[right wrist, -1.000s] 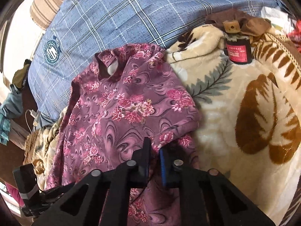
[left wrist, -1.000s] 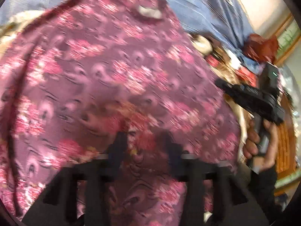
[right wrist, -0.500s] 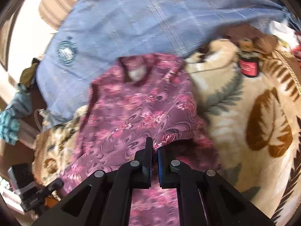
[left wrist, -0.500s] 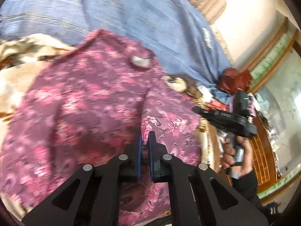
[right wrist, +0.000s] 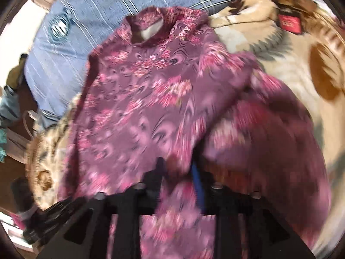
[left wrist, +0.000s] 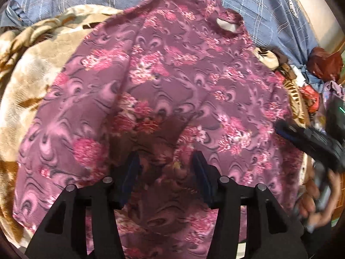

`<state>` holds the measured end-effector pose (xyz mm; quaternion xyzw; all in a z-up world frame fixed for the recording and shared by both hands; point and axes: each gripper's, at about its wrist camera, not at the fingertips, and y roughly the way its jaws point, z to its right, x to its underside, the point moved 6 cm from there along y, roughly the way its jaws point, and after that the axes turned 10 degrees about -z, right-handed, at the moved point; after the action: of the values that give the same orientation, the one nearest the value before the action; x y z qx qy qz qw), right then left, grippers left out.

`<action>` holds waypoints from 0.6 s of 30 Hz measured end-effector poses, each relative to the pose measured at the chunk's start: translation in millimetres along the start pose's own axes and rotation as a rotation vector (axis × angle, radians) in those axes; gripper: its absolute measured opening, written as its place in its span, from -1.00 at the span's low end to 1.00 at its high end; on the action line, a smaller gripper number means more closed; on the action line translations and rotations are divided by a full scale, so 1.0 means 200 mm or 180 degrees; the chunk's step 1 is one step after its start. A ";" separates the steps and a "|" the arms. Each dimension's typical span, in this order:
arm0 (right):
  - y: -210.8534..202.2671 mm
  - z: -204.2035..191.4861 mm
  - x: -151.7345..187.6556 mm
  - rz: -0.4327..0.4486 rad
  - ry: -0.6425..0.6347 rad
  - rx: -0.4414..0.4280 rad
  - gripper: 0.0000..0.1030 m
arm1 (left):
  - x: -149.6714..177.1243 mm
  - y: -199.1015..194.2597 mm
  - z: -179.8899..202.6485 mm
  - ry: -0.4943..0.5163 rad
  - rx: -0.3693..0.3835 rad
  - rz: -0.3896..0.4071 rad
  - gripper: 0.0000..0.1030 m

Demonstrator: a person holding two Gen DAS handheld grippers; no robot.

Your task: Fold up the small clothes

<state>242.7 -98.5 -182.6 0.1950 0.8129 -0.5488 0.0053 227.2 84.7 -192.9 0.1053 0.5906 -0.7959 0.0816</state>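
Note:
A small purple top with a pink flower print (left wrist: pixel 172 82) lies spread on a beige leaf-print blanket (left wrist: pixel 28 82), its neck opening (left wrist: pixel 226 24) at the far end. My left gripper (left wrist: pixel 166 168) is open, its fingers apart just above the top's near part. In the right wrist view the top (right wrist: pixel 140 108) is blurred, with its right side folded over toward the middle. My right gripper (right wrist: pixel 177 168) has its fingers a little apart with a strip of the top's cloth hanging between them. The right gripper also shows in the left wrist view (left wrist: pixel 310 138), at the top's right edge.
A blue checked sheet (left wrist: pixel 269 4) covers the far side of the bed. A dark jar with a red label (right wrist: pixel 289 23) stands on the blanket (right wrist: pixel 301 69) at the far right. Clothes and clutter (left wrist: pixel 323 64) lie past the bed's right edge.
My left gripper was shut half a second ago and has opened; the top has dropped flat. My right gripper's fingers have parted slightly and moved closer over the top.

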 end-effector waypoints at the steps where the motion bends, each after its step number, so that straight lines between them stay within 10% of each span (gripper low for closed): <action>1: -0.06 -0.01 0.07 0.0072 -0.0015 0.0015 -0.14 | 0.00 -0.01 0.00 -0.0009 0.0015 0.0020 -0.02; 9: -0.29 -0.18 0.55 0.0221 -0.0434 -0.0186 0.09 | 0.41 -0.32 0.00 -0.0184 0.0136 0.0732 0.22; 18: -0.37 -0.35 0.73 0.0314 -0.0896 -0.0255 0.11 | 0.65 -0.55 -0.19 -0.0918 0.0340 0.0782 0.31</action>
<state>97.8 -13.4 -120.7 0.1555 0.8148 -0.5368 0.1540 76.9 152.3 -136.7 0.0657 0.5124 -0.8170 0.2561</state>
